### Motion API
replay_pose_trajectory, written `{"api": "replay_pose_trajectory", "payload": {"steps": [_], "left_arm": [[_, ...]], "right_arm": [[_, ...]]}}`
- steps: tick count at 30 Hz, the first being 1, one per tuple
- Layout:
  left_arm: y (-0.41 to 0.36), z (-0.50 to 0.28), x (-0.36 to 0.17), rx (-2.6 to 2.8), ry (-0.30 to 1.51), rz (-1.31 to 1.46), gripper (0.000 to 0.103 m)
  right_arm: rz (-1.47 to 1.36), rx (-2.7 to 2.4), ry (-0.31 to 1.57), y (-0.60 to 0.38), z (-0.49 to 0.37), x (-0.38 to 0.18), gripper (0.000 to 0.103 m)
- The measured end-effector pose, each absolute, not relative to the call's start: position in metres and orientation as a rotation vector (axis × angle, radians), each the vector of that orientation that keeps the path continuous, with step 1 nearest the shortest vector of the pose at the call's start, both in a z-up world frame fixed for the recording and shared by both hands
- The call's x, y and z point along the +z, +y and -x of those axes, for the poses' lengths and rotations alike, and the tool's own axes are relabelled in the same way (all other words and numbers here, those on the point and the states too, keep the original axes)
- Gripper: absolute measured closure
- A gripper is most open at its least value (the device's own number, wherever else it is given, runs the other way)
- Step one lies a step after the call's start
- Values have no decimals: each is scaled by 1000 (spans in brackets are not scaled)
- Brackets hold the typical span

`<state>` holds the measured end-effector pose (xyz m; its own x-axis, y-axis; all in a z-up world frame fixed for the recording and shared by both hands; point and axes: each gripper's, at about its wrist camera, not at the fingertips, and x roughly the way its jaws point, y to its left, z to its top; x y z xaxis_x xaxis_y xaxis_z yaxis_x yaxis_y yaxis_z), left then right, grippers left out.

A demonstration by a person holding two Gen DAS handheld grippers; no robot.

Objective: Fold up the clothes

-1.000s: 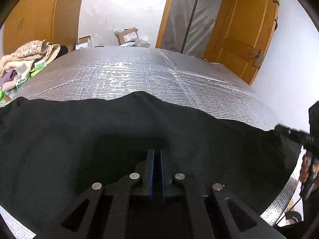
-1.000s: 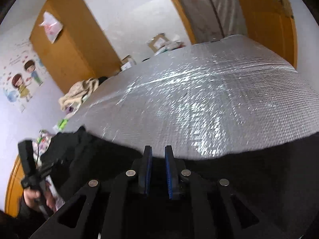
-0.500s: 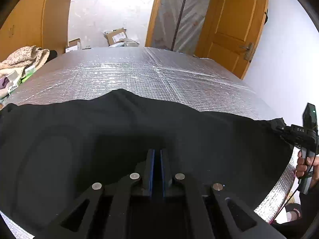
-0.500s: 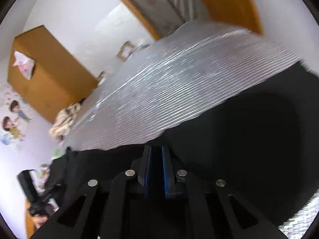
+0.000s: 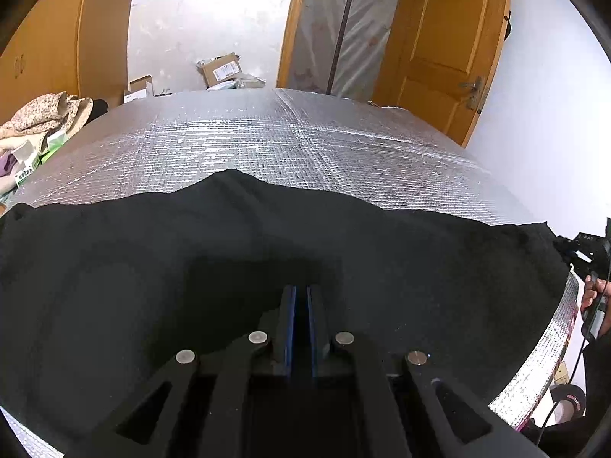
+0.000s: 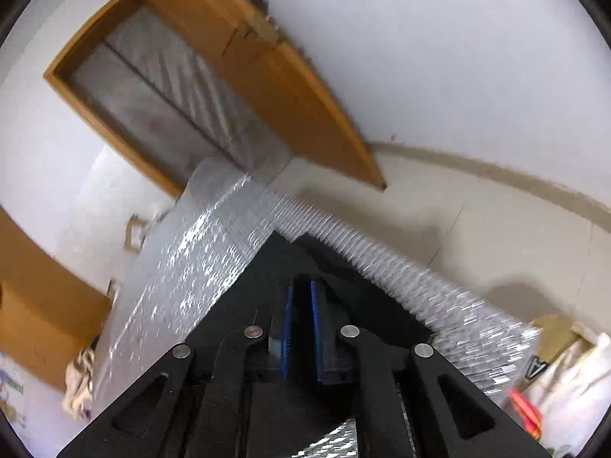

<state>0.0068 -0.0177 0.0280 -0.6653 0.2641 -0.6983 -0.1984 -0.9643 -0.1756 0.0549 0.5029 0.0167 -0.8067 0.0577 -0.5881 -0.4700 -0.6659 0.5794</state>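
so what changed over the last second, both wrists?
The right gripper swung right and rolled hard: its view went from the full foil surface to the table's right edge, wall and floor. Its jaws narrowed onto the black garment, carrying that corner outward. Seen from the left wrist, the right gripper moved slightly up. The left gripper stayed shut on the garment, and the foil-covered table and clothes pile are unchanged.

Matt black cloth [image 5: 191, 252] is being spread over a counter [image 5: 267, 133] that is being covered by shiny, quilted silver foil, on which glints are being caught. Blue ribbed pads are being carried on the matt black plastic left tongs [image 5: 299, 297] and right tongs [image 6: 301, 294]. Glossy orange wood is being shown by the door [image 5: 446, 45].
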Motion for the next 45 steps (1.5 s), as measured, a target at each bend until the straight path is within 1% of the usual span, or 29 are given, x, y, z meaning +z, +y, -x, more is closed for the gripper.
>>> {"api": "replay_pose_trajectory", "payload": {"steps": [2,6,7,8,9,11,16,18,20,21,22,23,27,29,35,37,40,42,45], "left_arm": [[-18,-6,28,2652,-128,1134,98],[-19,-8,27,2652,-131,1133,98],[-19,-8,27,2653,-131,1132,98],[-19,-8,26,2655,-131,1131,98],[-19,-9,26,2656,-130,1131,98],[-17,-9,25,2657,-127,1131,98],[-16,-9,24,2662,-124,1132,98],[-17,-10,24,2662,-125,1131,98],[-17,-9,24,2660,-130,1130,98],[-18,-9,24,2659,-132,1129,98],[-18,-9,24,2655,-133,1127,98],[-19,-9,23,2651,-135,1125,98],[-19,-9,23,2651,-135,1120,98],[-19,-8,22,2649,-142,1119,98],[-22,-7,21,2640,-176,1116,98],[-22,-7,21,2641,-177,1115,98],[-22,-8,21,2644,-172,1114,98],[-22,-9,20,2646,-169,1113,98],[-22,-10,20,2650,-164,1111,98]], "right_arm": [[799,2553,1061,496,-53,21,90],[823,2643,933,486,-44,31,90],[828,2642,912,489,-42,32,89],[833,2641,891,491,-39,34,85],[837,2640,874,493,-36,36,83],[863,2681,866,493,-27,37,83],[1157,2917,821,441,0,23,83],[1202,2940,856,426,6,16,83],[1169,2901,939,432,9,11,90],[1145,2872,987,439,7,9,92],[1109,2840,998,446,1,9,99],[1073,2807,1010,454,-5,9,103],[934,2675,1047,483,-31,8,103],[868,2608,1063,498,-43,8,97],[682,2412,1091,540,-80,8,96],[699,2532,1025,515,-71,20,95],[731,2710,916,479,-56,38,88],[875,2841,830,448,-34,40,88],[1044,2964,642,400,-11,36,88]]}}
